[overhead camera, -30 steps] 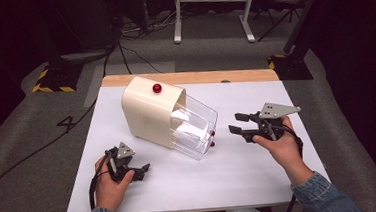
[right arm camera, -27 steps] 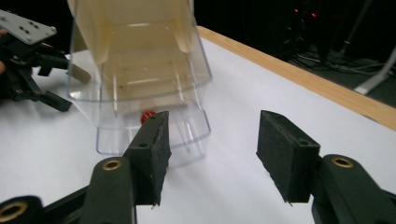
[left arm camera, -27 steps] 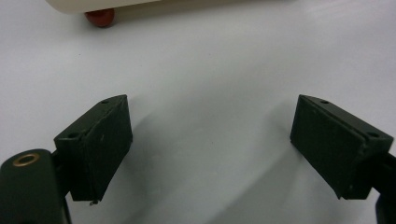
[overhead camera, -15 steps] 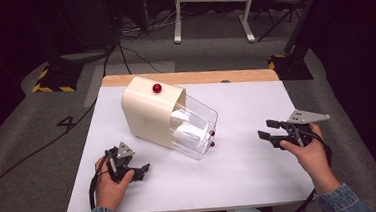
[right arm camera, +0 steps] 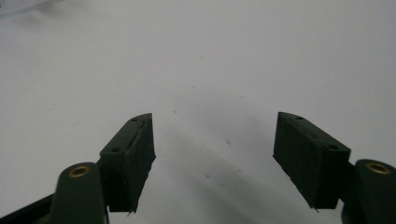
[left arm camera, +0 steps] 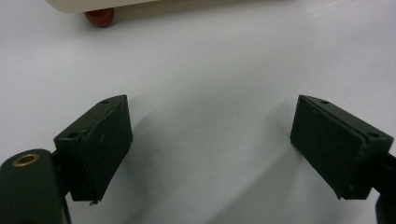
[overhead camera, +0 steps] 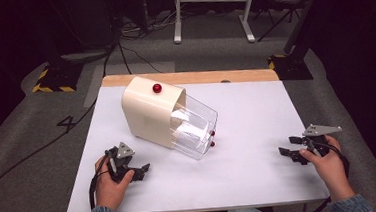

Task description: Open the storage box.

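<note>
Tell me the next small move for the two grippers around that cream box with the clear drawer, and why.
Probably bring the left gripper forward toward the cream box, since it lies nearer. Both grippers are open and hold nothing; the right gripper rests far off near the table's right edge. The clear drawer juts out of the box, so steadying the box looks like a sensible first step.

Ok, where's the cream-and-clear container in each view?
High view: the cream-and-clear container lies left of centre on the table.
Left gripper view: its cream edge runs along the top left, with a red knob beneath it.
Right gripper view: a pale sliver in the top-left corner is probably its clear end.
Shared landmark: the white tabletop.
</note>
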`<state>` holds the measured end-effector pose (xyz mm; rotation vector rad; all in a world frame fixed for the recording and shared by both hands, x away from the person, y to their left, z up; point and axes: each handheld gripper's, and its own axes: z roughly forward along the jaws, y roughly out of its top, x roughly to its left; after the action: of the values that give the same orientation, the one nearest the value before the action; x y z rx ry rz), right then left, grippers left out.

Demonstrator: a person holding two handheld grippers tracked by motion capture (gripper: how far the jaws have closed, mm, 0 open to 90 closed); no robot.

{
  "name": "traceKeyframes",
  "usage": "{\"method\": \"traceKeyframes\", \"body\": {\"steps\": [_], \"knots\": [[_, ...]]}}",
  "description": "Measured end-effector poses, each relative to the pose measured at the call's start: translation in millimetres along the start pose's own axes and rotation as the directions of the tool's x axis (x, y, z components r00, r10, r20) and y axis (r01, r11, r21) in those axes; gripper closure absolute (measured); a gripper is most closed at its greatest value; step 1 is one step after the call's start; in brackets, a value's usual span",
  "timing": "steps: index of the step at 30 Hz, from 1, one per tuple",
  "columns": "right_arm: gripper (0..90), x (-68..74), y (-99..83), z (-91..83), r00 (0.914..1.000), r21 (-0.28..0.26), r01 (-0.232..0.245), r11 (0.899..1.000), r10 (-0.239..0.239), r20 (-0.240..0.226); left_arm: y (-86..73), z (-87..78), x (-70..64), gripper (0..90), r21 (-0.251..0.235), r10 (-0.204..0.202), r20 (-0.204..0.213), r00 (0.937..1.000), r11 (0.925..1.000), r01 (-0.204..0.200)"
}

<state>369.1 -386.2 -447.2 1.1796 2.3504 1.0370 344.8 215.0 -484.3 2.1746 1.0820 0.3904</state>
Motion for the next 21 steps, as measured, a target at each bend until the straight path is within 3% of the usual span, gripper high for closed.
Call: {"method": "traceKeyframes", "body": {"steps": [3, 5, 6, 8, 11, 13, 21], "knots": [[27.9, -5.3, -12.4, 3.9, 0.9999, -0.016, -0.014, 1.000, 0.014, 0.004, 0.0, 0.0, -0.1, 12.9, 0.000, 0.000, 0.000, 1.0000, 1.0000, 0.000], [19.5, -8.0, -32.5, 12.9, 0.9995, -0.017, -0.026, 0.999, 0.027, 0.018, 0.0, 0.0, -0.1, 13.0, 0.000, 0.000, 0.000, 1.0000, 1.0000, 0.000], [19.5, -8.0, -32.5, 12.9, 0.9995, -0.017, -0.026, 0.999, 0.027, 0.018, 0.0, 0.0, -0.1, 13.0, 0.000, 0.000, 0.000, 1.0000, 1.0000, 0.000], [17.4, -1.1, -32.7, 14.8, 0.9980, -0.007, 0.030, 1.000, -0.029, 0.055, 0.0, 0.0, 0.0, 12.9, 0.000, 0.000, 0.000, 1.0000, 1.0000, 0.000], [15.6, 0.0, -33.5, 15.0, 0.9967, -0.012, 0.039, 0.999, -0.038, 0.071, 0.0, -0.1, -0.1, 12.9, 0.002, -0.001, 0.001, 1.0000, 1.0000, 0.001], [10.5, -0.8, -32.4, 15.9, 0.9957, 0.002, 0.022, 1.000, -0.022, 0.090, -0.1, 0.0, -0.2, 12.9, 0.001, -0.001, 0.000, 1.0000, 1.0000, 0.001], [10.4, -1.5, -31.9, 16.0, 0.9963, 0.007, 0.012, 1.000, -0.012, 0.085, 0.8, -0.1, 0.6, 12.9, 0.005, 0.000, 0.002, 1.0000, 1.0000, 0.000]]}}
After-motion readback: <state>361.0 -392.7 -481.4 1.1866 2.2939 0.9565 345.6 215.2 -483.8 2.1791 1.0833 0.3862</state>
